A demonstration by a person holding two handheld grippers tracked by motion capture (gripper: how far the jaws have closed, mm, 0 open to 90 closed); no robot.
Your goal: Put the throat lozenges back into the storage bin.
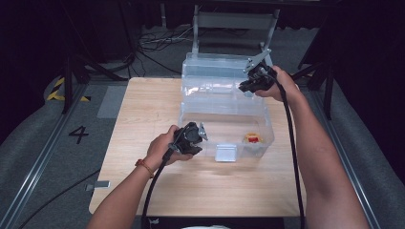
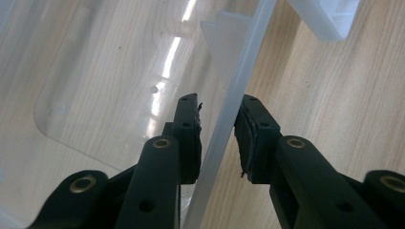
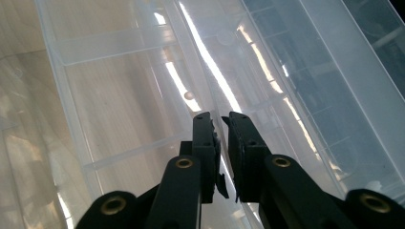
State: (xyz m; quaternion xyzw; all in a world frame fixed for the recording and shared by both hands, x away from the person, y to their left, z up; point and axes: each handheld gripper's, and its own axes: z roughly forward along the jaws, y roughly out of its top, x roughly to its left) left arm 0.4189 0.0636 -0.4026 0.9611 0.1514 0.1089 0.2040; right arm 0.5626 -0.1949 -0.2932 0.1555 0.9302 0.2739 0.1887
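Note:
A clear plastic box (image 1: 270,125) stands on the wooden table (image 1: 143,114) with its lid (image 1: 215,67) raised at the back. A small red and yellow item (image 1: 253,139) lies in its front right corner. My left gripper (image 1: 202,131) is at the box's front left corner. In the left gripper view it (image 2: 219,107) is open, its jaws astride the box wall (image 2: 248,52) with a gap on the inner side. My right gripper (image 1: 246,87) is at the lid's right end. Its jaws (image 3: 220,118) are shut on the lid's thin edge (image 3: 200,52).
A white latch (image 1: 226,152) hangs on the box's front wall. A grey chair (image 1: 234,21) stands behind the table, with cables (image 1: 157,40) on the floor. A metal rail (image 1: 43,157) runs along the left, and bare tabletop lies in front of the box.

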